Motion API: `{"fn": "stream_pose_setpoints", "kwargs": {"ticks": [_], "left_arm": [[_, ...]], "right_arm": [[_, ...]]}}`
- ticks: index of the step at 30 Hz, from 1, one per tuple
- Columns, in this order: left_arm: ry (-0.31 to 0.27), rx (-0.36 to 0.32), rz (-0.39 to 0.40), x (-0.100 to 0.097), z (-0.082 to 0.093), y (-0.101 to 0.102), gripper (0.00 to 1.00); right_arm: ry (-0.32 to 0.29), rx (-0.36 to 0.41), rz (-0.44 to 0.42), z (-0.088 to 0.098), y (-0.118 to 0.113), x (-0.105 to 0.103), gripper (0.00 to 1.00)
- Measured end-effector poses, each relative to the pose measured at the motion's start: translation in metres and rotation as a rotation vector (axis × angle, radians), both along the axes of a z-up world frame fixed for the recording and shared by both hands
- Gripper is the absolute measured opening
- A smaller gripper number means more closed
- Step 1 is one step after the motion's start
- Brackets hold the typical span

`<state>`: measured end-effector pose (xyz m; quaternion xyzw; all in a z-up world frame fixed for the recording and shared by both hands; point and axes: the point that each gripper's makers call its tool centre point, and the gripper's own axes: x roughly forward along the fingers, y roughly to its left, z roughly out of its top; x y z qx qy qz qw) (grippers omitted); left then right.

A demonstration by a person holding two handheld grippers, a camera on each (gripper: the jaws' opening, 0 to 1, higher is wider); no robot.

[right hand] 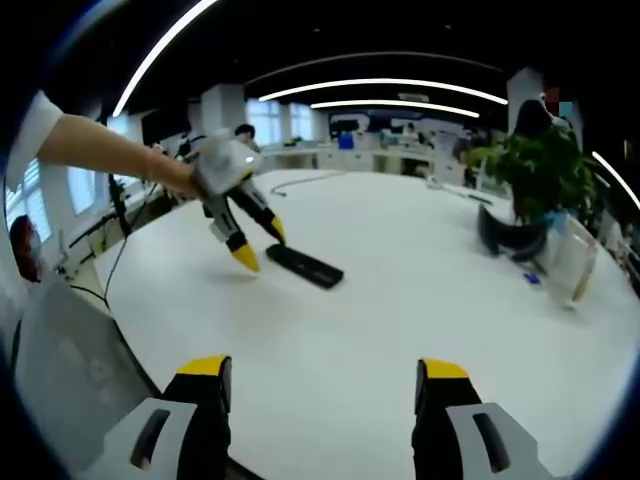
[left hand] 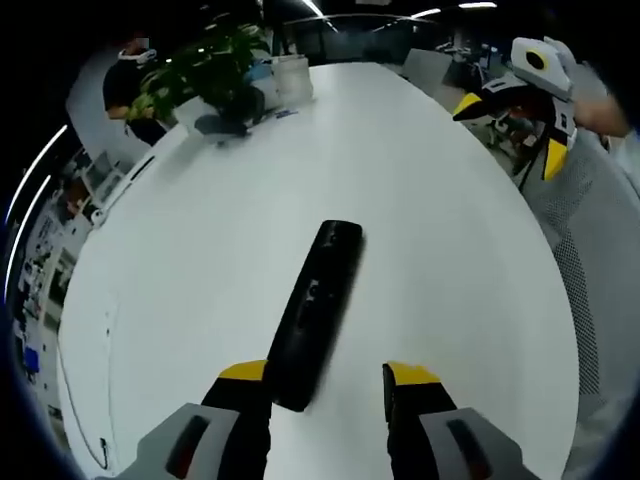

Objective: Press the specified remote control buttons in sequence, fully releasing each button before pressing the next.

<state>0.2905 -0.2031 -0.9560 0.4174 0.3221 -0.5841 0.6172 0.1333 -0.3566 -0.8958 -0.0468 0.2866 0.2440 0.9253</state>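
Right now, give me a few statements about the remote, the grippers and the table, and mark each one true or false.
1. The remote lies flat on the white table. True.
2. The left gripper is clamped shut on the remote. False: its jaws stand open, the remote's near end beside one jaw.
3. The right gripper is open with nothing between its jaws. True.
4. A potted plant stands on the table. True.
5. The remote is white. False: it is black.
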Motion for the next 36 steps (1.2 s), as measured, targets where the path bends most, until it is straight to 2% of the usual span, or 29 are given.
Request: {"fn": "stream_pose_setpoints", "kwargs": {"ticks": [1, 2, 8, 14, 16, 18, 19, 27, 30, 33, 36], "left_arm": [[0.005, 0.030, -0.035, -0.003, -0.003, 0.001, 0.40], [-0.042, 0.038, -0.056, 0.004, -0.002, -0.001, 0.39], [-0.036, 0.127, -0.168, 0.009, 0.000, 0.001, 0.27], [0.005, 0.139, -0.096, 0.027, -0.003, 0.013, 0.25], [0.011, 0.159, -0.109, 0.028, -0.005, 0.018, 0.25], [0.012, 0.200, -0.169, 0.027, -0.007, 0.024, 0.25], [0.014, 0.220, -0.164, 0.027, -0.011, 0.027, 0.25], [0.033, 0.252, -0.154, 0.023, -0.013, 0.023, 0.24], [0.028, 0.296, -0.127, 0.022, -0.015, 0.023, 0.24], [0.004, 0.360, -0.148, 0.022, -0.015, 0.022, 0.24], [0.006, 0.378, -0.143, 0.022, -0.016, 0.022, 0.23]], "right_arm": [[-0.001, 0.001, -0.001, 0.000, 0.000, 0.000, 0.73], [-0.003, 0.002, -0.003, 0.001, 0.000, 0.000, 0.73], [-0.010, 0.009, -0.019, 0.002, -0.003, 0.001, 0.73], [-0.005, 0.009, -0.020, 0.002, -0.004, 0.002, 0.72], [-0.002, 0.003, -0.011, 0.000, -0.002, 0.001, 0.72], [0.001, 0.000, -0.007, -0.001, -0.002, 0.001, 0.72], [0.003, 0.001, -0.006, -0.001, -0.002, 0.000, 0.71], [0.021, 0.011, -0.003, -0.006, 0.000, -0.003, 0.69], [0.041, -0.002, 0.015, -0.010, 0.002, -0.005, 0.68], [0.082, -0.013, 0.044, -0.017, 0.007, -0.009, 0.67], [0.097, -0.043, 0.074, -0.022, 0.010, -0.011, 0.66]]}}
